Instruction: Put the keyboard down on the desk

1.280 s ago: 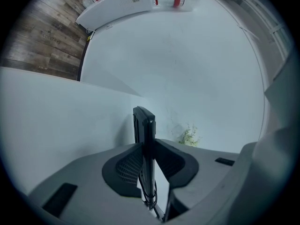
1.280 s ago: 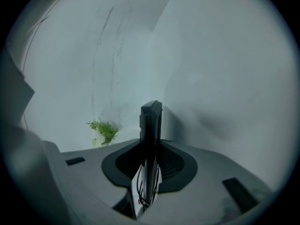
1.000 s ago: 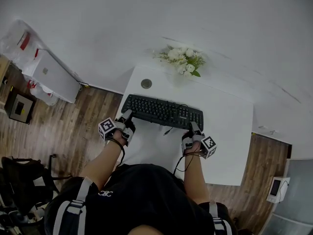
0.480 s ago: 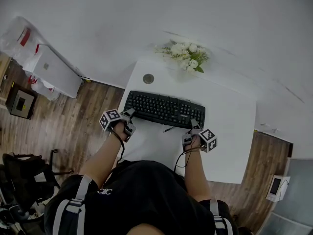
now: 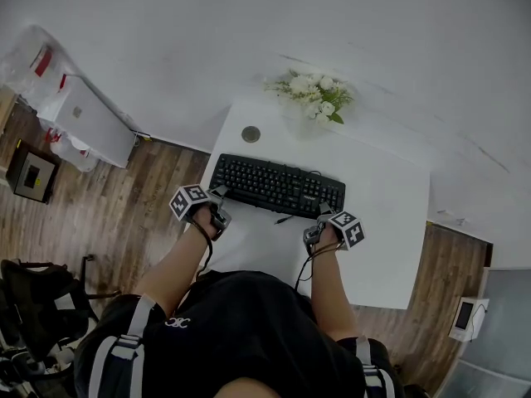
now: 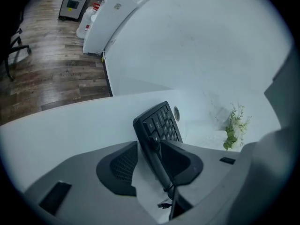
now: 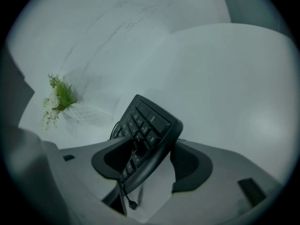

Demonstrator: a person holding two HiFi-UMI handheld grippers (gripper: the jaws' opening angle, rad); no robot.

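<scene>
Head view, centre: black plastic keyboard (image 5: 276,185) rests on white desk (image 5: 383,232); left gripper (image 5: 219,197) and right gripper (image 5: 320,216) jaws are opening, released, keyboard corners between them. Withdraw both straight back, evenly.

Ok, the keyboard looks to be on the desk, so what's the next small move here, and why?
Probably draw both tongs straight back toward the body. The keyboard lies on the desk, and the left tongs and right tongs are opening with its corners between them, a gap showing beside each, so backing off shouldn't drag it.
</scene>
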